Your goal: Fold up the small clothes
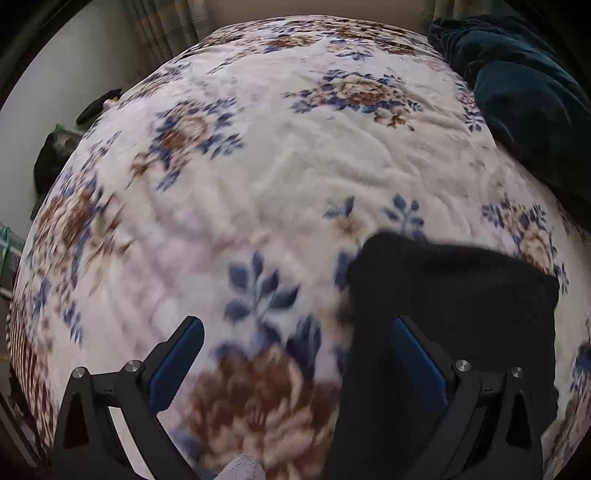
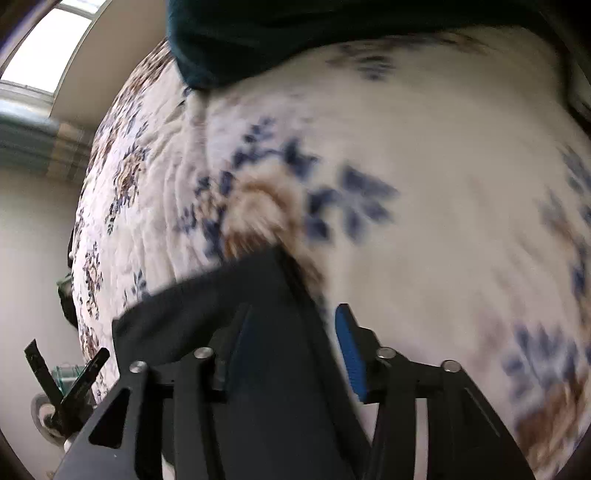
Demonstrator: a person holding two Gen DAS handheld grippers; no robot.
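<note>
A small black garment [image 1: 461,295] lies on the floral blanket [image 1: 295,155] of a bed. In the left wrist view it sits low on the right, under and behind the right finger. My left gripper [image 1: 299,343] stands wide open over bare blanket, with only its right finger at the garment's left edge. In the right wrist view the black garment [image 2: 192,306] runs from the lower left down between the jaws of my right gripper [image 2: 293,332]. Those jaws stand partly apart, and the blue right pad [image 2: 349,354] is clear of the cloth. The picture is blurred.
A dark teal blanket or garment [image 1: 528,103] is heaped at the far right of the bed, along the top edge as dark teal fabric [image 2: 295,33] in the right wrist view. The bed's left edge drops off to dark objects [image 1: 55,155] by a pale wall.
</note>
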